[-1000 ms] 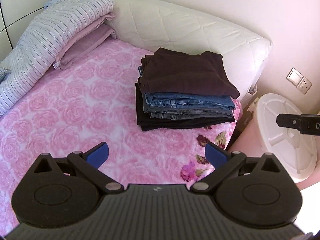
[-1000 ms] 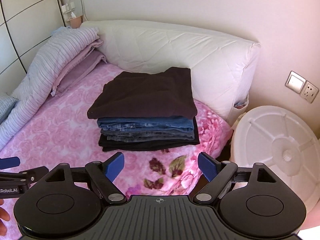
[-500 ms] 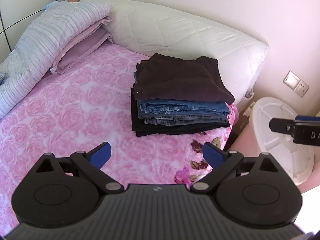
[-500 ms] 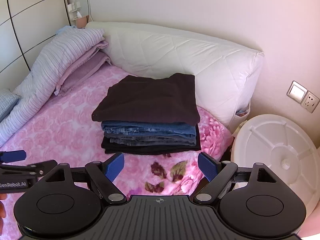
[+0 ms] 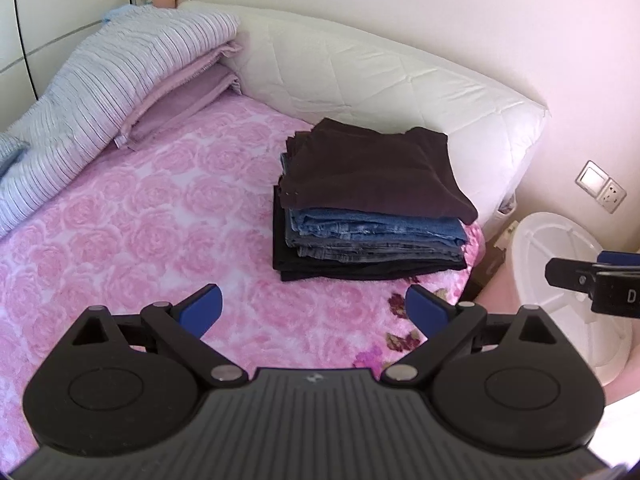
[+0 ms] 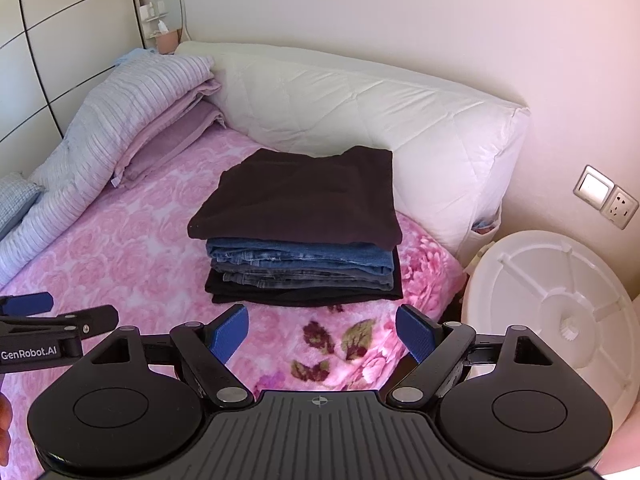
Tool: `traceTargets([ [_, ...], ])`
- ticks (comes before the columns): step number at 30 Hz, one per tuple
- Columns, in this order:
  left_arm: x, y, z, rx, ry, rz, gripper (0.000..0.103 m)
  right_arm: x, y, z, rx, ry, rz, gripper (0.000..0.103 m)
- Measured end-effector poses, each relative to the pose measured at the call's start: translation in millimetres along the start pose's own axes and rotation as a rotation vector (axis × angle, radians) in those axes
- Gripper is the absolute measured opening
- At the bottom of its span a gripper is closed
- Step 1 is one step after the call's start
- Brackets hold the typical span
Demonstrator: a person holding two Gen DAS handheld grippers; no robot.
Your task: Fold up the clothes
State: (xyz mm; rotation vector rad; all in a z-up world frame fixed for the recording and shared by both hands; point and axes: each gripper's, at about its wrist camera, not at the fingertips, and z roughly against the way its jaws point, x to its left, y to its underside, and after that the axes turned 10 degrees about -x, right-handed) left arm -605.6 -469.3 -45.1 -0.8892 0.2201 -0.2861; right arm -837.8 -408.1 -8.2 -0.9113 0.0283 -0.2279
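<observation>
Okay, left gripper (image 5: 313, 309) spread wide, blue fingers (image 5: 202, 308) apart, nothing between them, hovering over the pink rose blanket (image 5: 140, 232). Right gripper (image 6: 321, 330) same: wide apart, empty, touching nothing. Stack of folded clothes (image 6: 300, 228) sits on the blanket near the bed's right edge, just in front of the white quilted cushion (image 6: 360, 108): dark maroon piece on top, blue jeans in the middle, black at the bottom. White round lid (image 6: 552, 312) beside the bed. Striped bedding (image 5: 112, 76) piled far left.
</observation>
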Motion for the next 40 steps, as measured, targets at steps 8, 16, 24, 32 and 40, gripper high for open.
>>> traceTargets([
  [8,-6.0,0.2,2.8,-0.026,0.005,-0.032,0.097,3.6,-0.3,4.7,-0.016,0.008,0.015,0.084],
  [16,-6.0,0.9,6.7,-0.041,-0.005,-0.044,0.097,7.4,0.3,7.4,-0.025,0.008,0.016,0.084],
  [24,-3.0,2.9,5.5,-0.037,-0.022,-0.055,0.097,12.3,1.3,8.6,-0.028,0.004,0.008,0.084],
  [32,-4.4,5.7,2.6,-0.033,-0.03,-0.072,0.097,16.8,3.1,7.7,-0.021,0.006,0.011,0.084],
  [40,-9.5,7.9,2.8,-0.059,-0.043,-0.121,0.097,16.9,3.0,5.3,-0.014,0.012,0.007,0.084],
])
